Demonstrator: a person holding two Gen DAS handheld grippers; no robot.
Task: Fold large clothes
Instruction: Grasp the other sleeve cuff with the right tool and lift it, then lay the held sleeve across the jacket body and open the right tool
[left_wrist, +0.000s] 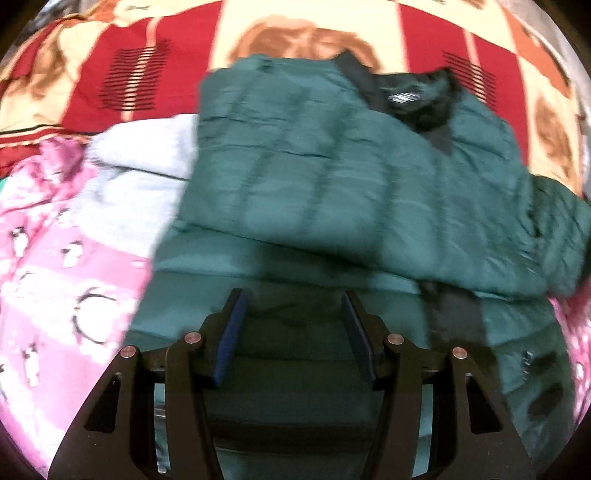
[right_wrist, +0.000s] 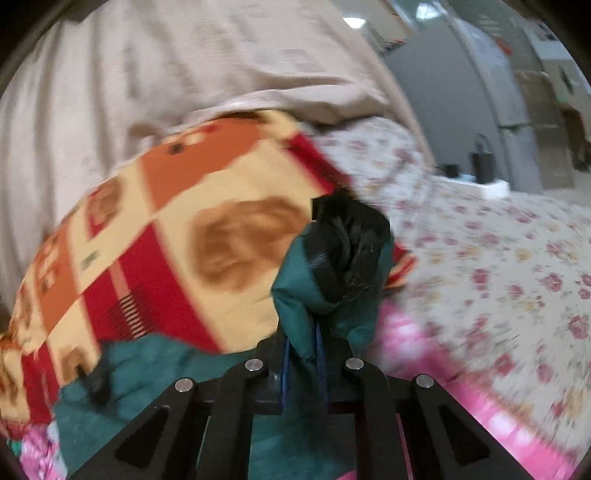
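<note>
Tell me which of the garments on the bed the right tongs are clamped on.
The green puffer jacket: the right tongs are shut on a bunched green fold with black trim. The pink penguin-print piece and the white garment lie untouched beside it.

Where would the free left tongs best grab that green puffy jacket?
My guess: the near hem of the green jacket, approached from the near edge just ahead of the left tongs. That edge lies flat and thin enough to pinch. The right tongs already clamp a cuffed end.
</note>
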